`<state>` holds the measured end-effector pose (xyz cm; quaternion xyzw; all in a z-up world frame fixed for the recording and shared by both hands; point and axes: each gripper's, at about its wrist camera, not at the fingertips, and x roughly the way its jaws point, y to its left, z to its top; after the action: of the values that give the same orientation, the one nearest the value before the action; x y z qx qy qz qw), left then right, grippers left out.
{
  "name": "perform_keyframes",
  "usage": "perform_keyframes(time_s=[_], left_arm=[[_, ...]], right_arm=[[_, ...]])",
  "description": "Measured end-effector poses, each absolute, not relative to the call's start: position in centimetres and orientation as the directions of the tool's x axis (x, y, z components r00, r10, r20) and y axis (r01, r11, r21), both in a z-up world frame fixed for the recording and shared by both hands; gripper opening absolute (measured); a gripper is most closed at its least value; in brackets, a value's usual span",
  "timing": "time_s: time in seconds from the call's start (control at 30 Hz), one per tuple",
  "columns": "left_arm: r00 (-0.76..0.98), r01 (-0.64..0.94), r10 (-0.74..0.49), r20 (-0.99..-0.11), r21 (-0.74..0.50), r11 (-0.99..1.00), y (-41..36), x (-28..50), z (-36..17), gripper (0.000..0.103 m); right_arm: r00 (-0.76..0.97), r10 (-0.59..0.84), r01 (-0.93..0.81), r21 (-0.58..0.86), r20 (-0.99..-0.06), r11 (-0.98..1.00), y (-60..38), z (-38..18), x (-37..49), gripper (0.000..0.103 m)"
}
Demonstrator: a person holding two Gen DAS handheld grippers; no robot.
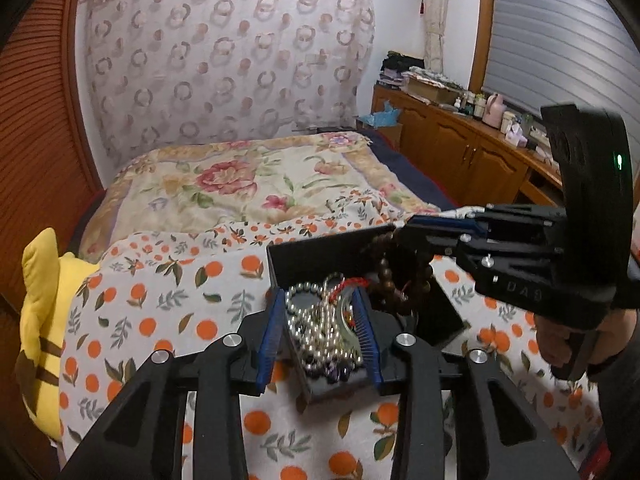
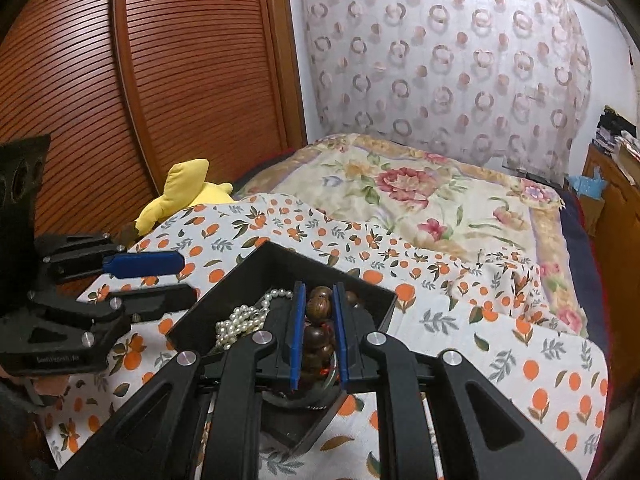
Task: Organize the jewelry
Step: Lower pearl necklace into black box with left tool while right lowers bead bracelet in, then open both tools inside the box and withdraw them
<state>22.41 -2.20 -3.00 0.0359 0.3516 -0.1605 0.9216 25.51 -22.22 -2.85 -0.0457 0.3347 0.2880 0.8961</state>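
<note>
1. Clamped on a brown wooden bead bracelet (image 2: 318,320), the right gripper (image 2: 318,328) has its blue pads (image 2: 297,332) pressed against the beads on both sides; the strand sits squarely between the fingers.
2. From the left wrist view, the same right gripper (image 1: 404,236) reaches in from the right, and the brown wooden bead bracelet (image 1: 400,276) hangs from its tips in a loop over the far half of the box.
3. Below the beads sits a black box (image 2: 276,256), a shallow open tray resting on the bedspread.
4. Inside the box, to the left of the held beads, lies a pearl necklace (image 2: 240,322) in a loose heap, with a red cord (image 1: 352,282) showing among the pieces.
5. The left gripper (image 1: 320,328) has its fingers apart and holds nothing; its blue pads stand either side of the near end of the box, and the pearl necklace (image 1: 316,320) lies between them, lower down in the tray.
6. In the right wrist view the left gripper (image 2: 176,276) appears at the left, just beside the box's corner, fingers spread.
7. The box rests on an orange-print cloth (image 2: 500,344), which overlaps a floral quilt (image 2: 420,200) farther back.
8. A yellow plush toy (image 2: 180,192) lies at the cloth's left edge, against a slatted wooden wardrobe (image 2: 160,80).
</note>
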Motion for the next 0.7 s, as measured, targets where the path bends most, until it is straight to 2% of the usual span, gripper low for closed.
perform_keyframes(time_s=[0.1, 0.2, 0.3, 0.53, 0.7], left_arm=[[0.708, 0.323, -0.259, -0.657, -0.025, 0.946, -2.4, 21.3, -3.0, 0.042], [0.717, 0.325, -0.248, -0.652, -0.002, 0.946, -2.7, 20.2, -2.9, 0.049], [0.723, 0.329, -0.244, -0.646, 0.012, 0.944, -2.9, 19.1, -2.8, 0.056], [0.725, 0.349, -0.265, -0.636, 0.008, 0.937, -3.5, 17.0, -3.0, 0.083], [0.694, 0.388, -0.308, -0.650, -0.022, 0.921, -4.4, 15.4, -4.4, 0.085]], right_arm=[[0.614, 0.487, -0.543, 0.115, -0.622, 0.832, -22.5, -2.7, 25.1, 0.018], [0.626, 0.486, -0.535, 0.117, -0.609, 0.837, -23.2, -2.1, 24.1, 0.036], [0.639, 0.485, -0.523, 0.124, -0.597, 0.843, -24.3, -1.4, 22.9, 0.036], [0.651, 0.464, -0.513, 0.103, -0.601, 0.852, -27.2, -1.1, 17.9, 0.036], [0.619, 0.462, -0.523, 0.104, -0.635, 0.846, -29.3, -2.9, 13.4, 0.036]])
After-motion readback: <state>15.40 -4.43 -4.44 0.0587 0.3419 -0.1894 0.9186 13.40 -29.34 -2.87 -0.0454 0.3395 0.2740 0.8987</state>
